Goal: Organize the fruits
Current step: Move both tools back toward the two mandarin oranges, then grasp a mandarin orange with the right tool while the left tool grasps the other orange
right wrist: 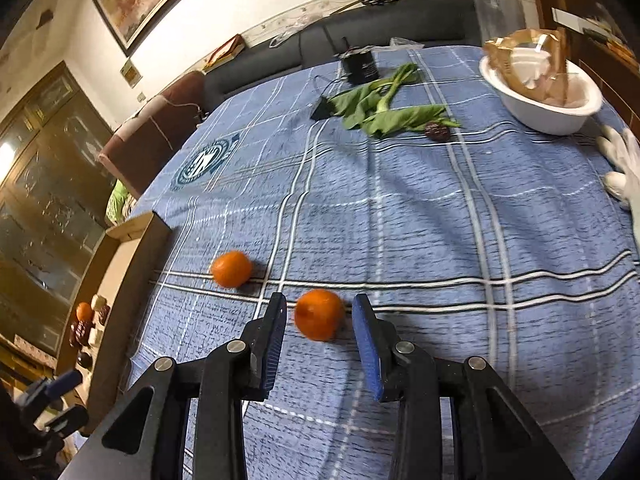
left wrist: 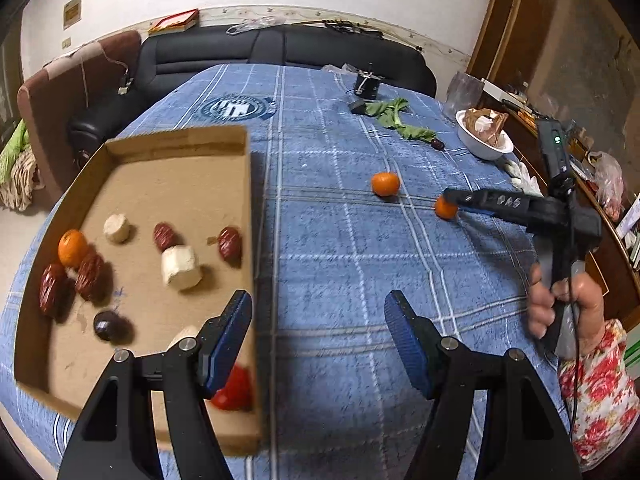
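A cardboard tray (left wrist: 176,144) on the left holds a mandarin (left wrist: 72,247), several red dates (left wrist: 230,243), white chunks (left wrist: 180,267), a dark fruit (left wrist: 107,325) and a red fruit (left wrist: 234,392). My left gripper (left wrist: 318,312) is open and empty over the tray's right wall. Two mandarins lie on the blue cloth. My right gripper (right wrist: 320,312) is open with one mandarin (right wrist: 319,314) between its fingers, not clamped. The other mandarin (right wrist: 231,269) lies to its left. In the left wrist view the right gripper (left wrist: 450,204) reaches that mandarin (left wrist: 445,209); the other (left wrist: 385,184) lies beyond.
A white bowl (right wrist: 536,116) with brown wrapping stands at the far right, a white glove (right wrist: 622,168) beside it. Green leaves (right wrist: 384,108), a lone date (right wrist: 437,131) and a black device (right wrist: 360,66) lie at the back. A dark sofa (left wrist: 248,50) runs behind the table.
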Available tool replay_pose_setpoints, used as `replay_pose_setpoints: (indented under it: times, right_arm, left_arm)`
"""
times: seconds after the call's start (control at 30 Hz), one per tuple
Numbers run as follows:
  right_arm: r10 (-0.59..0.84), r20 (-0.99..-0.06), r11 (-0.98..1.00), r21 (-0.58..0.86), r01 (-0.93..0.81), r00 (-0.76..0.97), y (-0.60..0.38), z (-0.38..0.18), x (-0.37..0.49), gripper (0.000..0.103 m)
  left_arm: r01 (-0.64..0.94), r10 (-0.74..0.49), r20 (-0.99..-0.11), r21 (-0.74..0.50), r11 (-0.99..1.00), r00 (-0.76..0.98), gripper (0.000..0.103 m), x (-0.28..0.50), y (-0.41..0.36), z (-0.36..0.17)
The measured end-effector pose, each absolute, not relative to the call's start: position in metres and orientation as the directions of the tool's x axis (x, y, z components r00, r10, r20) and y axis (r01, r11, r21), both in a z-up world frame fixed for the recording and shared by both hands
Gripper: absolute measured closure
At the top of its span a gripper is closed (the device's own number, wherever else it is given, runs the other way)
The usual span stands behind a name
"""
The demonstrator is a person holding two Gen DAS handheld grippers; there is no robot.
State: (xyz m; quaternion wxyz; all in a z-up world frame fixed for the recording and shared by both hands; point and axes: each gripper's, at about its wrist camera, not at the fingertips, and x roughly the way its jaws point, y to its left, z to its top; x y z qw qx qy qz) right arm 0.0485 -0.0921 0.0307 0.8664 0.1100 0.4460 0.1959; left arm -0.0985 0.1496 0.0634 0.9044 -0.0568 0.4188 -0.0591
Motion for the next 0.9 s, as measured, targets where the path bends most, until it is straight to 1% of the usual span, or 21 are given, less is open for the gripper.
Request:
replay_pose_setpoints:
  times: [0.1, 0.13, 0.17, 0.33, 0.43, 0.47, 0.53, 0.7, 0.73, 0.77, 0.8, 0.83, 0.87, 0.9]
  right_arm:
    - [0.396, -0.744, 0.918, 0.305, -0.253, 0.539, -0.079, 0.027, 0.051, 0.065]
    - [0.385, -0.748, 0.922, 0.289, -0.257, 0.541, -0.077, 0.025, 0.051, 0.065]
    - [0.377, -0.752, 0.925, 0.276, -0.261, 0.541, -0.075, 0.023, 0.051, 0.065]
    - [0.33, -0.757, 0.941, 0.215, -0.262, 0.564, -0.073, 0.02, 0.048, 0.065]
    - [0.323, -0.751, 0.944, 0.212, -0.253, 0.575, -0.076, 0.021, 0.047, 0.069]
    - [0.319, -0.747, 0.945, 0.207, -0.252, 0.583, -0.077, 0.022, 0.047, 0.071]
    - [0.306, -0.741, 0.95, 0.197, -0.243, 0.598, -0.081, 0.026, 0.046, 0.073]
    - [0.288, -0.73, 0.957, 0.197, -0.213, 0.62, -0.095, 0.031, 0.046, 0.073]
    - [0.292, -0.729, 0.956, 0.203, -0.211, 0.62, -0.098, 0.032, 0.046, 0.073]
    - [0.295, -0.728, 0.955, 0.208, -0.211, 0.618, -0.1, 0.032, 0.045, 0.073]
    - [0.299, -0.728, 0.954, 0.212, -0.212, 0.617, -0.102, 0.032, 0.045, 0.073]
    - [0.304, -0.727, 0.952, 0.219, -0.212, 0.616, -0.103, 0.031, 0.045, 0.073]
    - [0.308, -0.726, 0.951, 0.224, -0.212, 0.615, -0.104, 0.031, 0.046, 0.072]
    - [0.313, -0.725, 0.95, 0.229, -0.214, 0.613, -0.105, 0.031, 0.046, 0.072]
  left_arm:
    - [0.072, -0.164, -0.746, -0.155, 0.985, 0.645, 0.032, -0.082, 0.139, 0.065]
    - [0.076, -0.17, -0.744, -0.159, 0.984, 0.646, 0.029, -0.075, 0.136, 0.066]
    - [0.078, -0.172, -0.742, -0.161, 0.984, 0.648, 0.028, -0.067, 0.132, 0.066]
    - [0.074, -0.174, -0.746, -0.165, 0.983, 0.643, 0.028, -0.02, 0.116, 0.058]
    - [0.085, -0.2, -0.763, -0.187, 0.979, 0.614, 0.028, 0.002, 0.105, 0.048]
    - [0.096, -0.202, -0.767, -0.181, 0.979, 0.609, 0.028, 0.008, 0.1, 0.045]
    - [0.117, -0.191, -0.774, -0.152, 0.982, 0.604, 0.028, 0.017, 0.089, 0.039]
    - [0.162, -0.172, -0.774, -0.091, 0.983, 0.61, 0.028, 0.038, 0.066, 0.028]
    - [0.173, -0.176, -0.772, -0.086, 0.981, 0.611, 0.03, 0.042, 0.062, 0.026]
    - [0.183, -0.179, -0.772, -0.083, 0.98, 0.61, 0.037, 0.046, 0.06, 0.024]
    - [0.19, -0.183, -0.776, -0.084, 0.978, 0.603, 0.042, 0.05, 0.059, 0.022]
    - [0.195, -0.19, -0.783, -0.089, 0.977, 0.593, 0.051, 0.055, 0.058, 0.019]
    - [0.199, -0.197, -0.786, -0.096, 0.975, 0.586, 0.055, 0.059, 0.057, 0.017]
    - [0.203, -0.207, -0.788, -0.106, 0.973, 0.58, 0.056, 0.062, 0.057, 0.015]
